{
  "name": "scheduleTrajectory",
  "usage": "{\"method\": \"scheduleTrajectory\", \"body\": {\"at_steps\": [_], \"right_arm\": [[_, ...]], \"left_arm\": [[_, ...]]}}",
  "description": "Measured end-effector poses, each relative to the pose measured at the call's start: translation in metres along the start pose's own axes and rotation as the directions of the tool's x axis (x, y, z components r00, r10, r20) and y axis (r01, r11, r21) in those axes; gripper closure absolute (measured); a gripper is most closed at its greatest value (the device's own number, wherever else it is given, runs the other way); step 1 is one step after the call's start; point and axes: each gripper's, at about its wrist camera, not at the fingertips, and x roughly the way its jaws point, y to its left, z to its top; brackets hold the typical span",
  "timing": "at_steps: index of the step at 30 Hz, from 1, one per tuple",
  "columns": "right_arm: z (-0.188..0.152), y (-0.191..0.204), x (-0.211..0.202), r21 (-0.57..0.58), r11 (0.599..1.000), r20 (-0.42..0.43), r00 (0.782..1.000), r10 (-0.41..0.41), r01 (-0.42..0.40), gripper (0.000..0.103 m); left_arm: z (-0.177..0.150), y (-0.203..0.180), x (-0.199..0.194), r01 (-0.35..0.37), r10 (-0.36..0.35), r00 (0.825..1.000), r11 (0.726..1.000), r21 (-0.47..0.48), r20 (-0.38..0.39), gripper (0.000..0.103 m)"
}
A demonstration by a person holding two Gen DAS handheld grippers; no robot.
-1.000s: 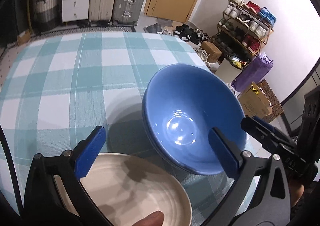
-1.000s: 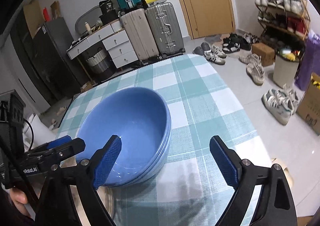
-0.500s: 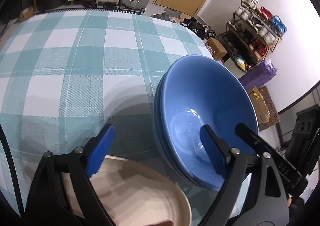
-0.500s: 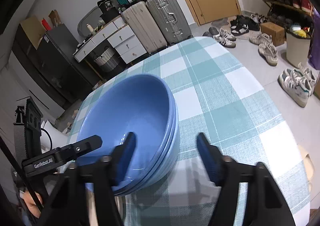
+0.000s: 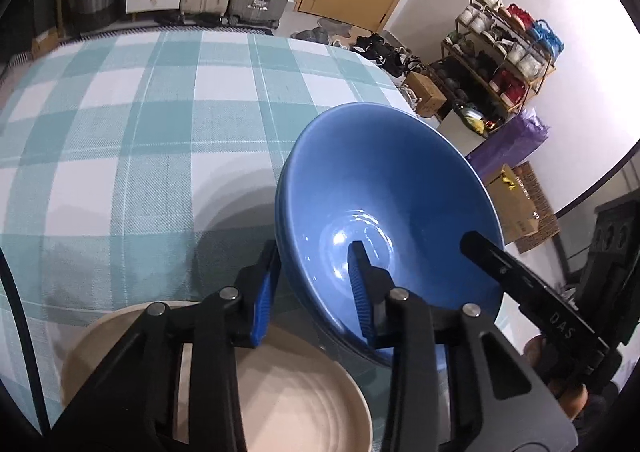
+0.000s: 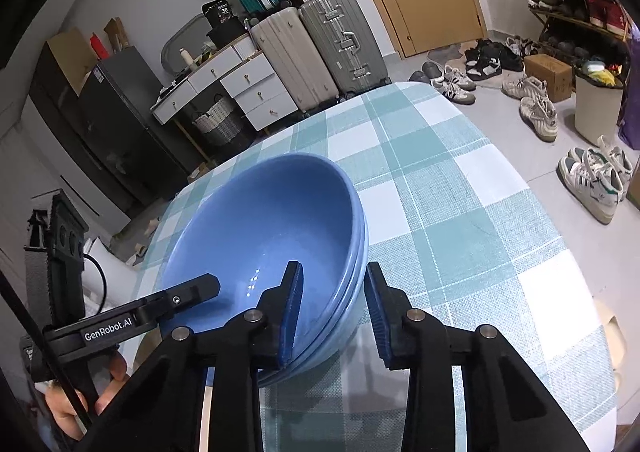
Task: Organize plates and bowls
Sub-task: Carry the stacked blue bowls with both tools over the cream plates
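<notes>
Presently: stacked glossy blue ceramic bowls point(image 5: 384, 212) on teal-checked counter point(image 5: 120, 124); left tongs point(image 5: 316, 288) and right tongs point(image 6: 334, 308) closing astride opposite rims; cream round plate point(image 5: 296, 408) near.

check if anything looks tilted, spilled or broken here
The stacked blue bowls sit tilted, their left side raised off the checked tablecloth. Both claws are closing on opposite rims: left claw, right claw. Nothing spilled or visibly chipped.
</notes>
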Motion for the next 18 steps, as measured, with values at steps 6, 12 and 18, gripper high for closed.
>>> {"method": "scheduleTrajectory", "body": {"at_steps": [6, 12, 18], "right_arm": [[0.000, 0.001, -0.001, -0.005, 1.000, 0.002, 1.000, -0.008, 0.008, 0.070], [-0.001, 0.003, -0.008, -0.009, 1.000, 0.012, 1.000, -0.015, 0.015, 0.070], [-0.003, 0.011, -0.026, -0.029, 0.999, 0.040, 0.999, -0.023, 0.024, 0.070]], "left_arm": [[-0.001, -0.005, -0.007, -0.003, 0.003, 1.000, 1.000, 0.013, 0.015, 0.072], [-0.003, -0.010, -0.014, -0.002, 0.002, 1.000, 1.000, 0.021, 0.022, 0.072], [-0.007, -0.018, -0.032, -0.001, -0.001, 0.999, 0.999, 0.039, 0.046, 0.072]]}}
